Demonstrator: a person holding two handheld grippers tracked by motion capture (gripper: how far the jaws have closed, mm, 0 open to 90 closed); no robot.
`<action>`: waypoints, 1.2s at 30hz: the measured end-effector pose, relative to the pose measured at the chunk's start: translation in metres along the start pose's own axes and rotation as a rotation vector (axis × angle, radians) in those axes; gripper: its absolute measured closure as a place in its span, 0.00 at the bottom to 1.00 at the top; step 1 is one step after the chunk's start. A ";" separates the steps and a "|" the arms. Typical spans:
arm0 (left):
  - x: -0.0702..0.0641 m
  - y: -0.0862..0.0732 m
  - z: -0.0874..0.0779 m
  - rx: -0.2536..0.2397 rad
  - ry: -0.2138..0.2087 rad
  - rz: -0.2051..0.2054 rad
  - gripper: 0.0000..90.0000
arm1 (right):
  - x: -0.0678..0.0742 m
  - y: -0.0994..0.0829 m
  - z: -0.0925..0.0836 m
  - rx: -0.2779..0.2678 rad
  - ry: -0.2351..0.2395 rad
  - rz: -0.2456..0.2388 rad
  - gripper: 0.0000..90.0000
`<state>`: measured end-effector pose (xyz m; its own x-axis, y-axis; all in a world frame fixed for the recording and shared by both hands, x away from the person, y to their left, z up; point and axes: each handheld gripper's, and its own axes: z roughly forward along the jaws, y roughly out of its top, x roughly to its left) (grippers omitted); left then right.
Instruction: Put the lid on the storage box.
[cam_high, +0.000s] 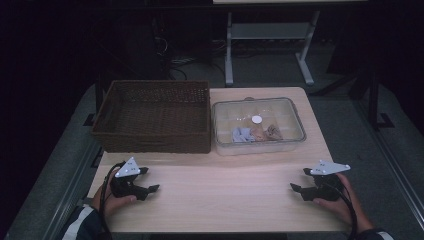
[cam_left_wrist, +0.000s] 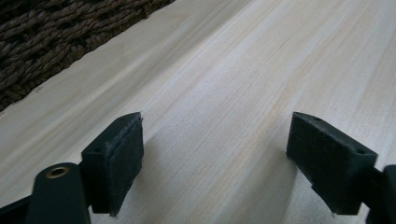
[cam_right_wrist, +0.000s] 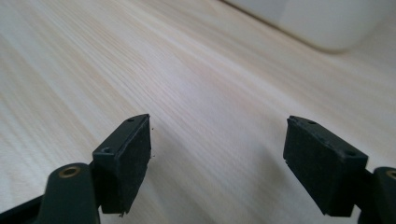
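The left gripper (cam_high: 147, 180) is resting low on the wooden table (cam_high: 225, 195) in the person's left hand (cam_high: 114, 202) with its jaws spread wide and nothing between them, and the woven basket (cam_high: 155, 117) is standing just beyond it, its dark weave showing past the jaws at the upper left of the left gripper view (cam_left_wrist: 56, 32). The right gripper (cam_high: 299, 181) is sitting in the right hand (cam_high: 340, 202) with its jaws likewise gaping over bare wood, both grippers pointing toward each other and well apart, while the clear plastic box (cam_high: 258, 125) holding small crumpled cloths (cam_high: 242, 134) is lying ahead of it, between the two grippers and farther out, touching the basket's side
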<state>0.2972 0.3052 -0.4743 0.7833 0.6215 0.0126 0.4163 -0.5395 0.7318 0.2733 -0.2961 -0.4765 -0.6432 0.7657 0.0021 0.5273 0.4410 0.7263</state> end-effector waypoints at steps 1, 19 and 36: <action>0.000 0.000 0.000 -0.002 -0.001 -0.005 0.19 | -0.001 -0.003 0.001 -0.005 0.005 0.012 0.25; 0.000 0.000 0.001 -0.005 0.000 -0.024 0.19 | 0.003 -0.003 0.004 -0.008 -0.003 0.047 0.21; 0.002 0.001 0.002 0.008 0.006 -0.024 0.17 | 0.003 -0.002 0.005 -0.006 0.003 0.044 0.20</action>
<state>0.3000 0.3046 -0.4747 0.7701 0.6379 -0.0009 0.4389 -0.5289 0.7263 0.2730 -0.2924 -0.4816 -0.6213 0.7828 0.0360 0.5518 0.4044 0.7294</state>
